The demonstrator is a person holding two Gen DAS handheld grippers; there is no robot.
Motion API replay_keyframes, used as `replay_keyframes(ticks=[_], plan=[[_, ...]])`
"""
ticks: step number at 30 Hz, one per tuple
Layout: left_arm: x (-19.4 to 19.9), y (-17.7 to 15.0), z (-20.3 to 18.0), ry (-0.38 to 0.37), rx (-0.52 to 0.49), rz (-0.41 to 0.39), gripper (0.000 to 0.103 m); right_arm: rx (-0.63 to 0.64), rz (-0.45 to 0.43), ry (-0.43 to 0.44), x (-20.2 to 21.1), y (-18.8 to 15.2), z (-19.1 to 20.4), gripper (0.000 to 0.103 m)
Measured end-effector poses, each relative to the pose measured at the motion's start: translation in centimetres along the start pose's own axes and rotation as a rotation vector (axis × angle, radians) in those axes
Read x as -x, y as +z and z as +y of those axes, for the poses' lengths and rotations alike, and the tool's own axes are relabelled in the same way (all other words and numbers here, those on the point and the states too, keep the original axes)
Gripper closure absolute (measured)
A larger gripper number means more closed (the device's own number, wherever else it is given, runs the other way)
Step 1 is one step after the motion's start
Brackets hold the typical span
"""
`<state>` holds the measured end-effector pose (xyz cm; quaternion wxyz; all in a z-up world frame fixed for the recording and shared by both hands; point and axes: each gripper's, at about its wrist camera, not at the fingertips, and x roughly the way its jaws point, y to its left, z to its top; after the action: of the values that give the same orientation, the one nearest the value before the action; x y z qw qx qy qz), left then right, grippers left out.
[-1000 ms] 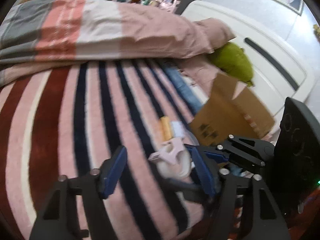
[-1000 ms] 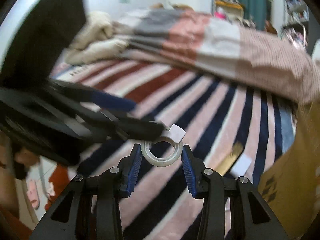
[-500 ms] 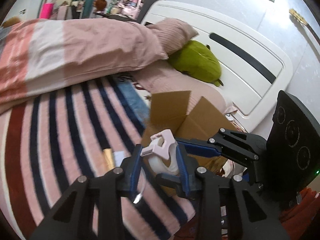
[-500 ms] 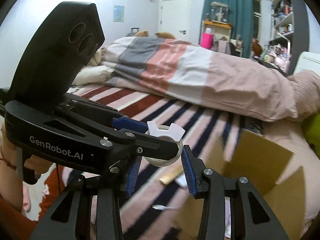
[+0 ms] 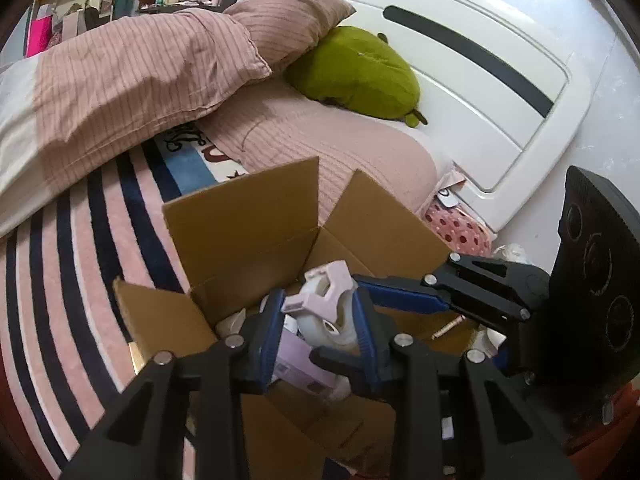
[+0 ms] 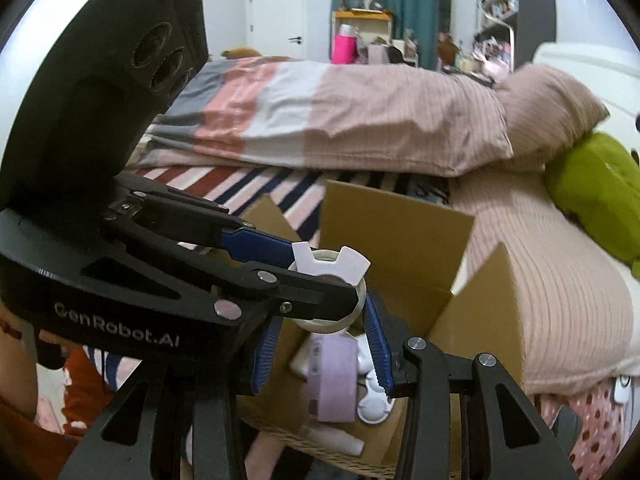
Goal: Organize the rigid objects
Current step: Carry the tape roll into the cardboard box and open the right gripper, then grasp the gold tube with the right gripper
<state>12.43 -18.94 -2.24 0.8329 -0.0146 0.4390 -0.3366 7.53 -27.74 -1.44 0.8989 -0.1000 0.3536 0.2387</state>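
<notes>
Now white-cored clear tape roll (image 5: pixel 329 312) clenched in left claw (image 5: pixel 318 330), right claw (image 6: pixel 322 344) released.

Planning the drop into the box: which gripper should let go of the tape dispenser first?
Probably the right gripper: its blue fingers look spread beside the tape dispenser, barely gripping. The left gripper clamps it over the open box, so it can release last.

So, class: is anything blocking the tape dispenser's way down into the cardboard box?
Nothing visible. The tape dispenser, pinched in the left gripper, hangs over the open cardboard box; its flaps stand outward. A lilac pack lies inside, leaving room.
</notes>
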Motion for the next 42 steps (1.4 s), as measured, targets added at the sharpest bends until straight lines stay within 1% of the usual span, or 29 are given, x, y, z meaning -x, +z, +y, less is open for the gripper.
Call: replay_keyframes(ticks=[2,3,5,7,9,11,13,16,17,21,24,27,30,32,35,37,39,41,42], plan=[[-0.2,0.0,0.0,0.012,0.0,0.001,0.054,-0.03,0.008,0.02,-0.1,-0.2,-0.5,0.061],[-0.2,0.0,0.1,0.02,-0.003,-0.002,0.051,-0.039,0.015,0.023,-0.2,-0.3,-0.7,0.059],[-0.1,0.0,0.1,0.037,-0.006,-0.005,0.044,-0.042,0.014,0.006,0.0,-0.6,-0.8,0.047],[0.2,-0.1,0.2,0.049,-0.003,-0.012,0.04,-0.041,0.012,0.0,0.2,-0.6,-0.9,0.045],[0.8,-0.2,0.3,0.058,-0.003,-0.024,0.038,-0.046,0.019,0.011,0.4,-0.7,-0.9,0.043],[1.3,-0.4,0.3,0.063,-0.002,-0.034,0.037,-0.045,0.021,0.024,0.5,-0.7,-0.7,0.035],[2.0,-0.7,0.4,0.066,-0.001,-0.045,0.037,-0.033,0.02,0.032,0.8,-0.7,-0.2,0.03],[3.2,-1.2,0.7,0.077,0.005,-0.065,0.036,-0.018,0.014,0.034,1.3,-0.6,0.6,0.018],[3.5,-1.3,0.9,0.083,0.006,-0.071,0.036,-0.02,0.011,0.044,1.5,-0.6,0.7,0.017],[5.8,-2.4,1.7,0.093,0.02,-0.108,0.036,-0.033,0.001,0.055,2.1,-0.1,1.4,0.016],[7.5,-3.2,2.5,0.101,0.035,-0.14,0.036,-0.022,-0.006,0.055,2.4,0.7,2.6,0.016],[9.9,-4.4,4.1,0.125,0.06,-0.182,0.032,-0.004,-0.011,0.07,2.4,1.5,4.1,0.016],[12.0,-5.9,6.0,0.159,0.096,-0.215,0.032,0.034,-0.026,0.097,2.1,2.6,6.4,0.016],[13.1,-7.0,7.3,0.19,0.119,-0.233,0.032,0.065,-0.043,0.133,1.8,3.3,8.7,0.016],[14.9,-9.4,10.0,0.242,0.17,-0.259,0.032,0.104,-0.058,0.194,1.2,3.6,11.9,0.016],[15.6,-10.8,11.5,0.256,0.203,-0.271,0.032,0.141,-0.045,0.228,0.0,3.5,14.4,0.016],[16.0,-12.3,13.0,0.268,0.239,-0.276,0.032,0.163,-0.001,0.268,-1.8,2.9,16.6,0.018],[16.2,-13.9,14.4,0.294,0.267,-0.271,0.032,0.165,0.037,0.289,-3.4,2.1,18.0,0.025],[16.2,-14.6,14.9,0.307,0.278,-0.266,0.032,0.156,0.06,0.293,-4.4,1.5,18.5,0.025]])
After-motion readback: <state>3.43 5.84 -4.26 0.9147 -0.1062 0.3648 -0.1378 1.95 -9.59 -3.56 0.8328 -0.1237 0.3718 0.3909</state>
